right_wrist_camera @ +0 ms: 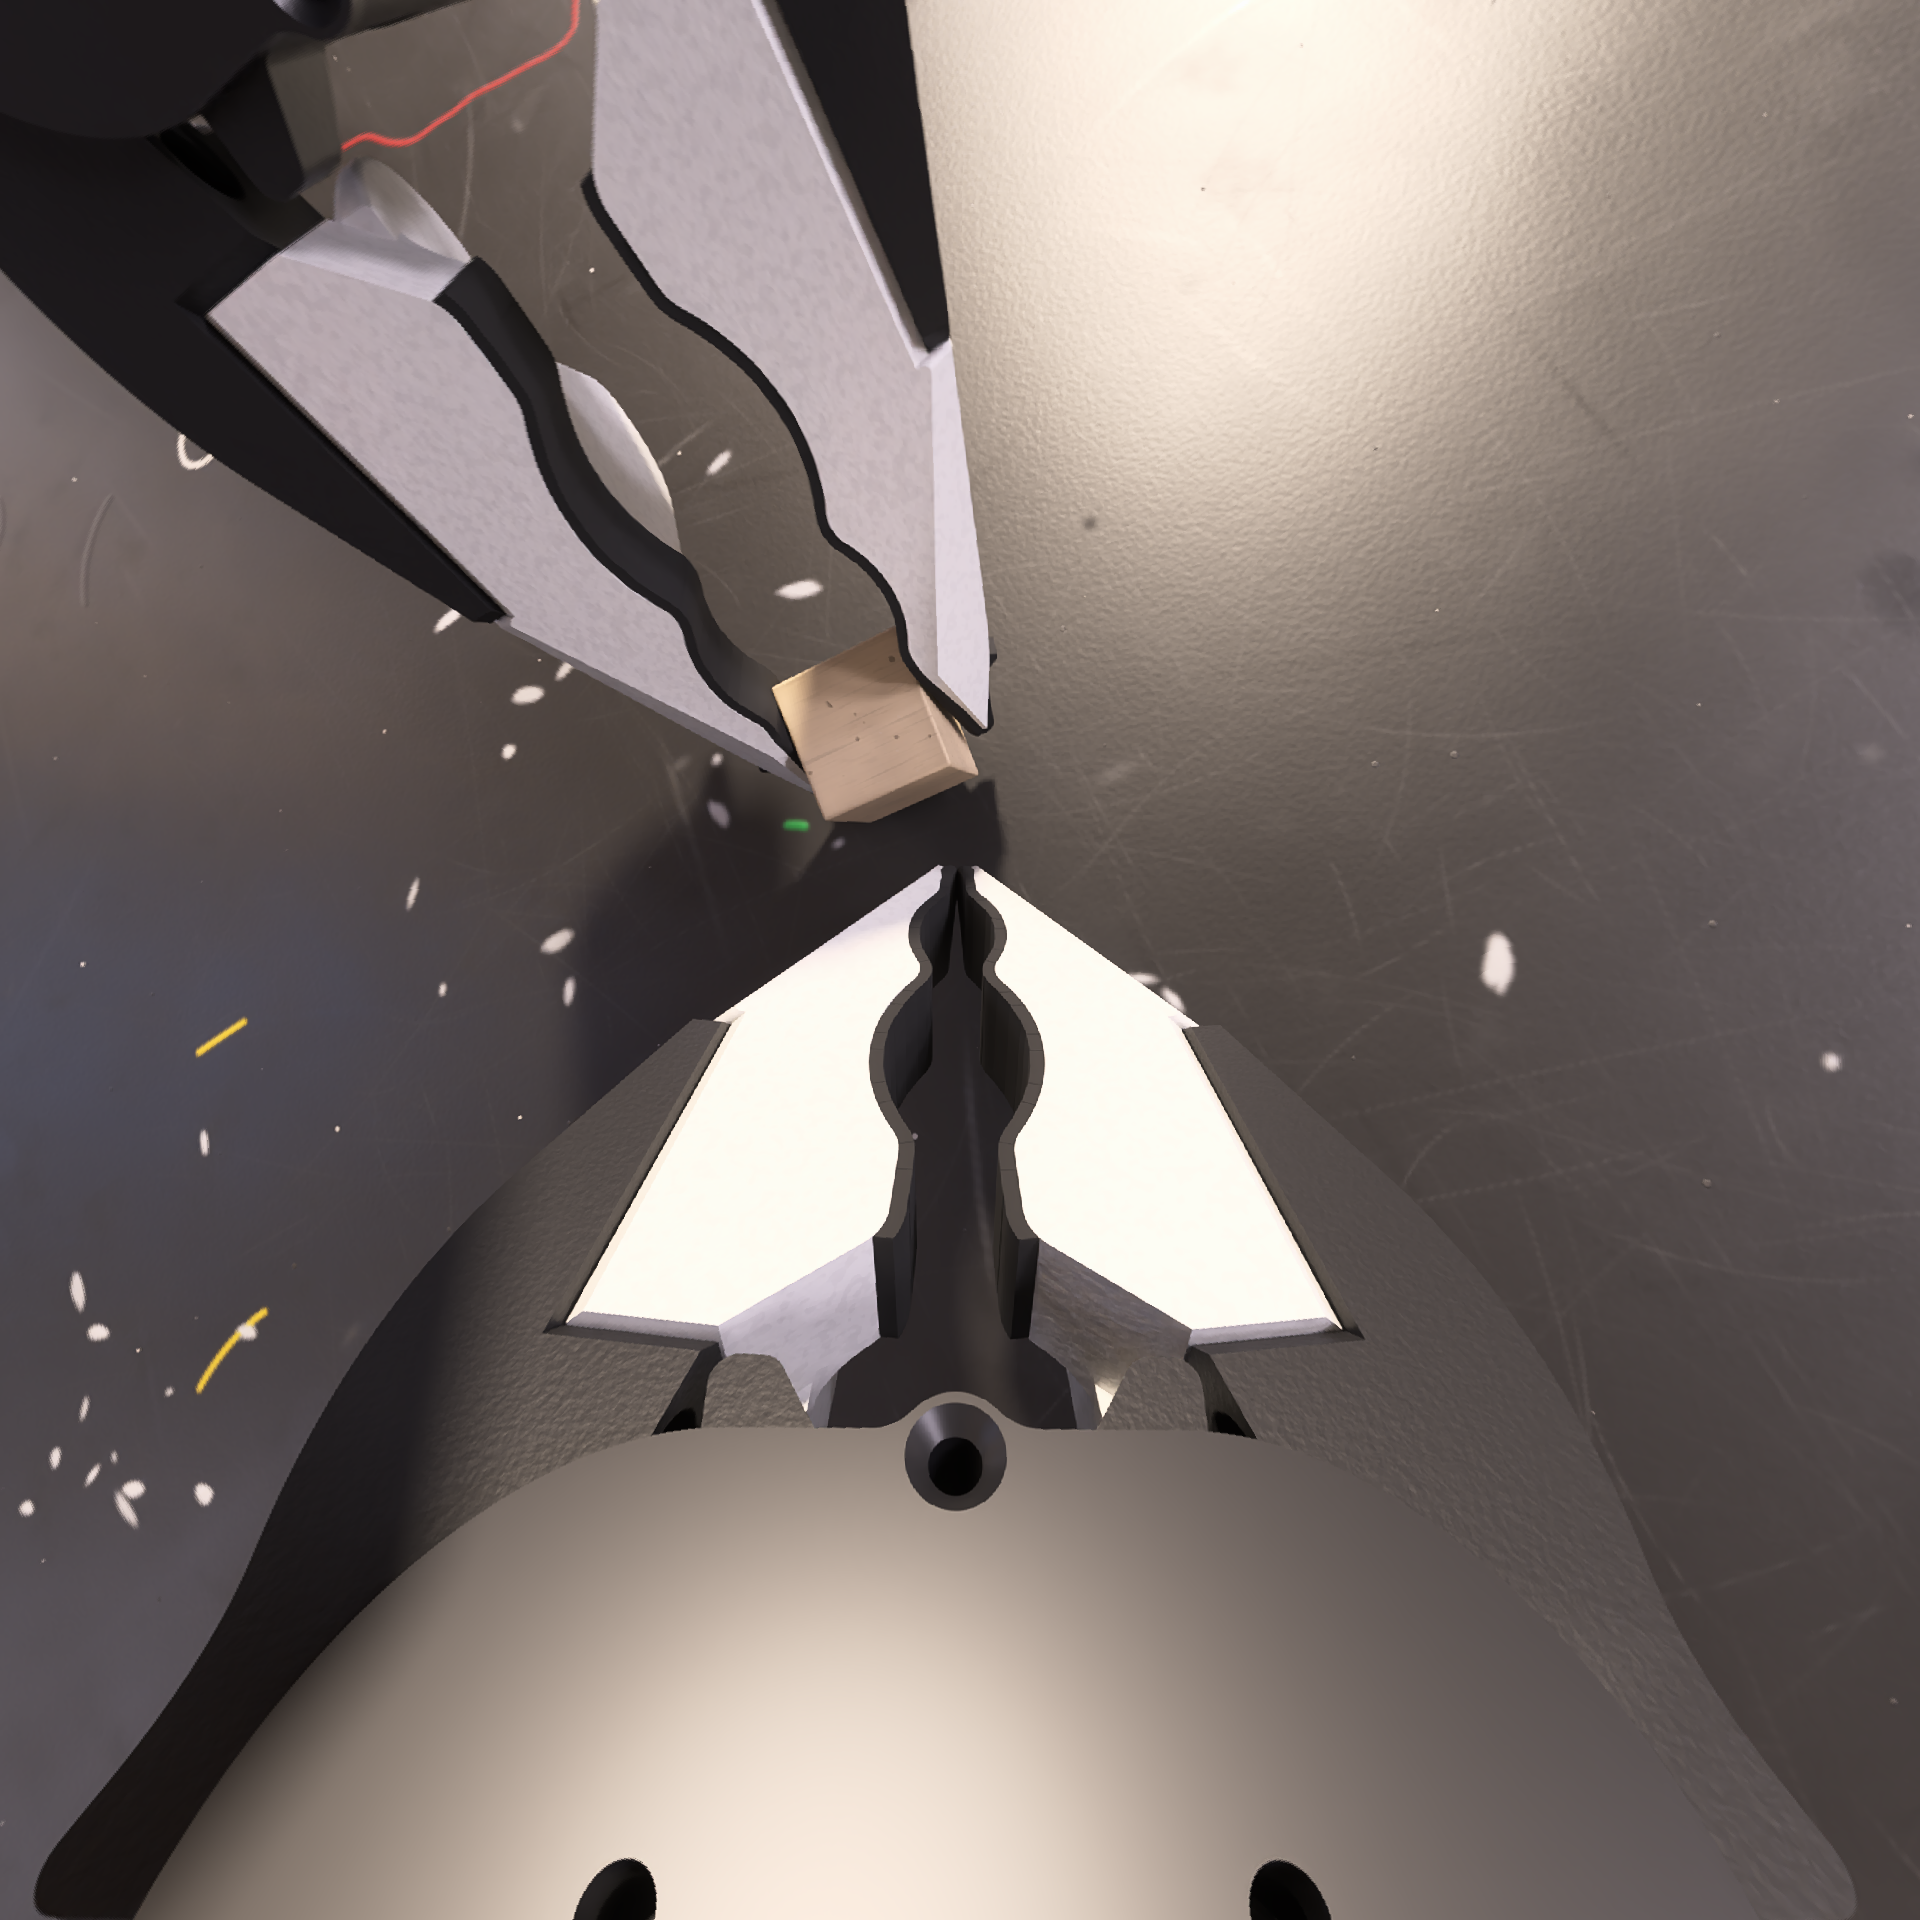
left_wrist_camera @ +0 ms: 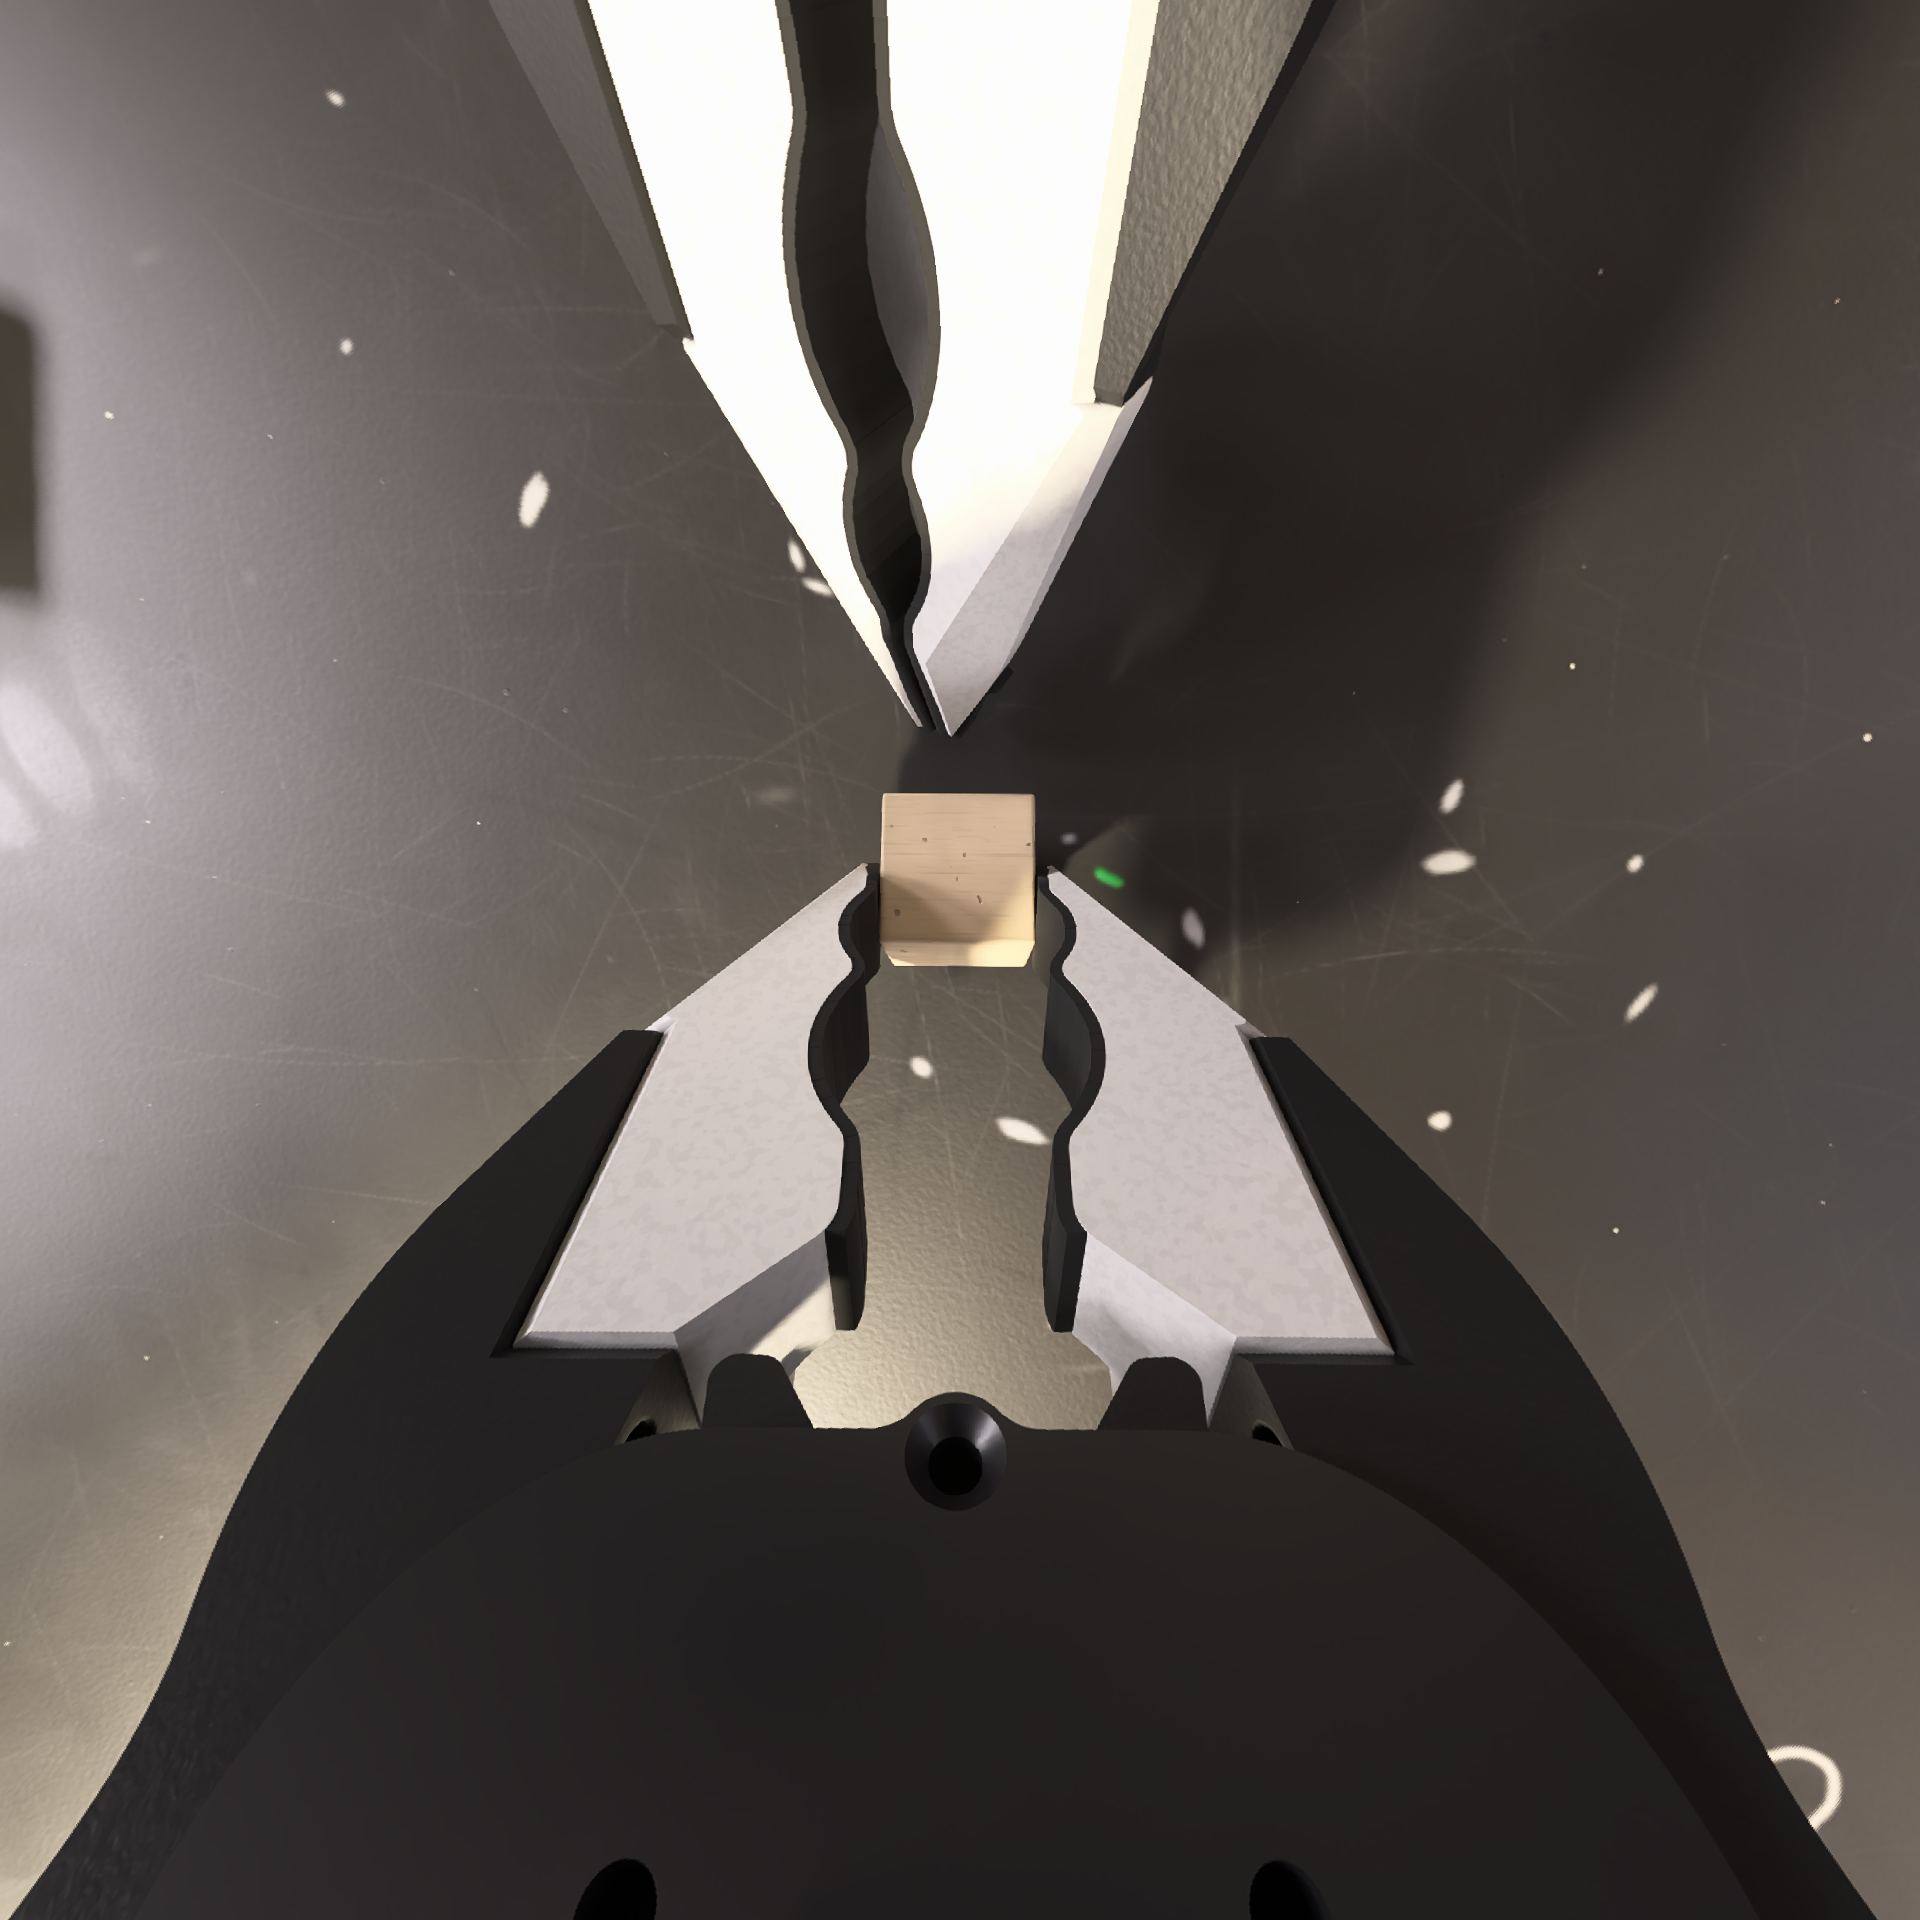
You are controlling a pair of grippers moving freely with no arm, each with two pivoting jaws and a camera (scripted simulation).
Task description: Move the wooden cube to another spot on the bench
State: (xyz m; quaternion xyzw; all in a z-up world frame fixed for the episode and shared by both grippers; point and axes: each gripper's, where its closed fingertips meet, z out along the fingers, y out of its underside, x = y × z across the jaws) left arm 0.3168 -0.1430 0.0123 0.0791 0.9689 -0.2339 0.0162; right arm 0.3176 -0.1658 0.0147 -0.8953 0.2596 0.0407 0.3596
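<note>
Left gripper (left_wrist_camera: 957, 883) pinched the wooden cube (left_wrist_camera: 957, 879) at its fingertips while the right gripper (right_wrist_camera: 953, 871) waited, pressed shut, just beyond the cube.

The left fingers (left_wrist_camera: 727, 1122) stood narrowly parted, each tip against one side of the cube, so only the tips held the small block and its top face stayed in plain sight. Whether the cube rested on the dark, scratched worktop (left_wrist_camera: 312, 831) or hung just above it could not be told. The right fingers (right_wrist_camera: 1122, 1143) were closed together on nothing, their joined tip near the cube's far side, probably kept clear so the left could carry it alone. A small green fleck (left_wrist_camera: 1109, 879) lay on the worktop just beside the cube.
</note>
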